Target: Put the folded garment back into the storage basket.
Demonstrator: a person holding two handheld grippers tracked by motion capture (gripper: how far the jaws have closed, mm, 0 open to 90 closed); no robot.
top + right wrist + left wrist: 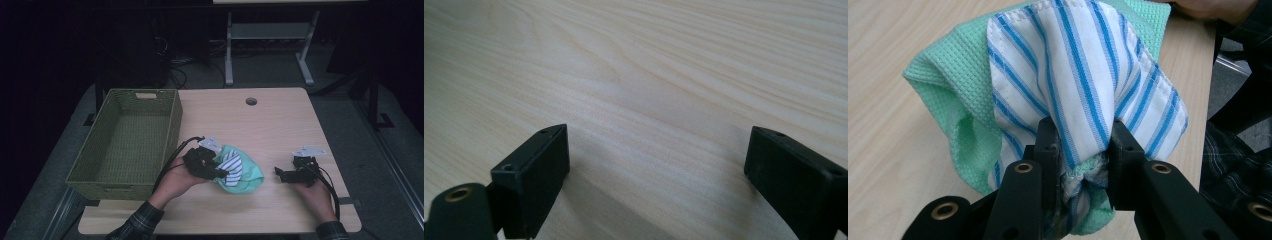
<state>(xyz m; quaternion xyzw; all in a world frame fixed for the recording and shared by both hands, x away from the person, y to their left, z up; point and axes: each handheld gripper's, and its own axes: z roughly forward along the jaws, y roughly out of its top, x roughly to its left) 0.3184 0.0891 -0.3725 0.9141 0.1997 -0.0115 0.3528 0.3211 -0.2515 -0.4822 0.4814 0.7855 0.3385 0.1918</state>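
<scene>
A bundle of two cloths sits near the table's front middle: a mint green waffle cloth (248, 172) (943, 85) wrapped around a white cloth with blue stripes (231, 166) (1083, 65). My left gripper (221, 174) (1081, 150) is shut on the bundle, its jaws pinching the striped cloth and the green one beneath it. The bundle hangs from the jaws just above the wood. My right gripper (278, 173) (656, 165) rests open on the table to the right of the bundle, with bare wood between its jaws.
A green woven basket (170, 125) stands on the table's left side, nothing in it. The light wooden table (280, 125) has a round cable hole (251, 101) at the back. Dark floor and desk legs lie beyond.
</scene>
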